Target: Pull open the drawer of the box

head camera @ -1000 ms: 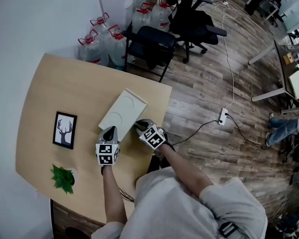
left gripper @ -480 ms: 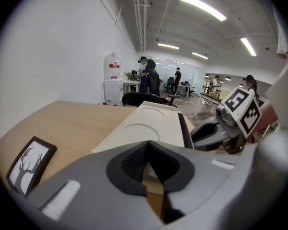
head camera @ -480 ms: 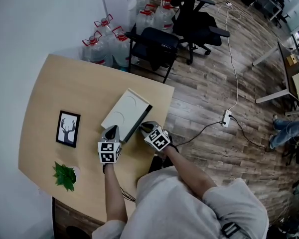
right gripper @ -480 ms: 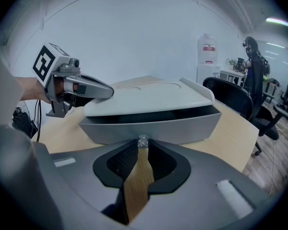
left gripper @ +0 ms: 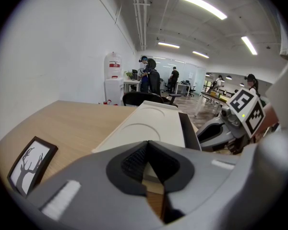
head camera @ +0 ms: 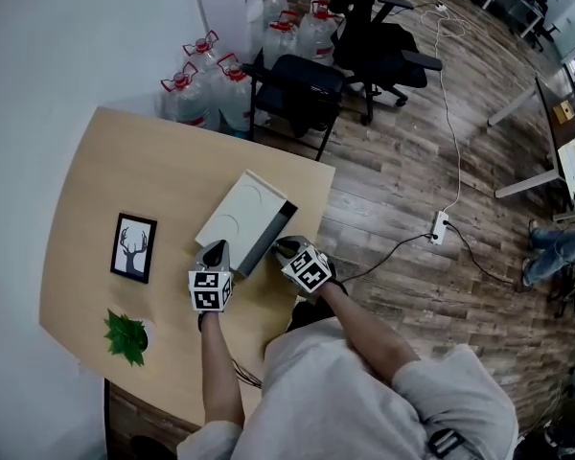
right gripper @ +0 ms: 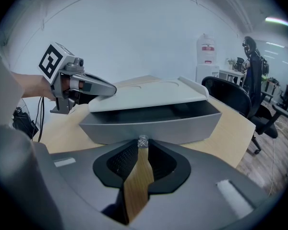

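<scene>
A flat white box (head camera: 238,211) lies on the wooden table (head camera: 144,166). Its grey drawer (head camera: 272,232) stands partly out on the right side, showing a dark gap. In the right gripper view the drawer front (right gripper: 153,124) fills the middle, and my right gripper (right gripper: 142,145) is shut on its small clear knob (right gripper: 143,141). My left gripper (head camera: 212,254) is shut, its tips resting against the box's near left corner (left gripper: 153,124). From the right gripper view, the left gripper (right gripper: 97,86) touches the lid (right gripper: 149,94). The right gripper (left gripper: 215,131) shows beside the drawer in the left gripper view.
A framed deer picture (head camera: 133,247) and a small green plant (head camera: 125,334) sit on the table's left. The table's right edge runs close beside the drawer. Beyond the table stand a black chair (head camera: 297,86) and several water bottles (head camera: 209,75).
The drawer has slid out of the box to the right, from shut to partly open. My right gripper moved back with the knob. The left gripper stayed at the box.
</scene>
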A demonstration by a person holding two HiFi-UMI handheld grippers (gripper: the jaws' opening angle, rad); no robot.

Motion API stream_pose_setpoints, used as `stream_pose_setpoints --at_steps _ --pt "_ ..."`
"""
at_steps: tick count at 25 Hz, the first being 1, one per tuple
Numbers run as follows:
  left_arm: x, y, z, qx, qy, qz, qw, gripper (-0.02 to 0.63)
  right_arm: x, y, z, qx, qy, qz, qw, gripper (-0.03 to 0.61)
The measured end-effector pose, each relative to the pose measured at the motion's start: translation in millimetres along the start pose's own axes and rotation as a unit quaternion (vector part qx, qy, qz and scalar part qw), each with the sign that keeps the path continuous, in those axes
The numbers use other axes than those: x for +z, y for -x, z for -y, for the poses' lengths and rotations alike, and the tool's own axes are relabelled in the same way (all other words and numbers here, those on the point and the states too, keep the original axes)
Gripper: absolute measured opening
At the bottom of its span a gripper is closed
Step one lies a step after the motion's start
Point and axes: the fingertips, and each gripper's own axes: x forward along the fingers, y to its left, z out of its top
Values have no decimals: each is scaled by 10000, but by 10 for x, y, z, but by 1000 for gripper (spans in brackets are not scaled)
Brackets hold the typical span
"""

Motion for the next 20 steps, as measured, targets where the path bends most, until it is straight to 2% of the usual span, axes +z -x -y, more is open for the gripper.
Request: stream_pose_setpoints --at_steps 20 --pt "-14 -3 -11 28 -34 -90 9999 54 -302 125 -34 97 52 -88 9999 67"
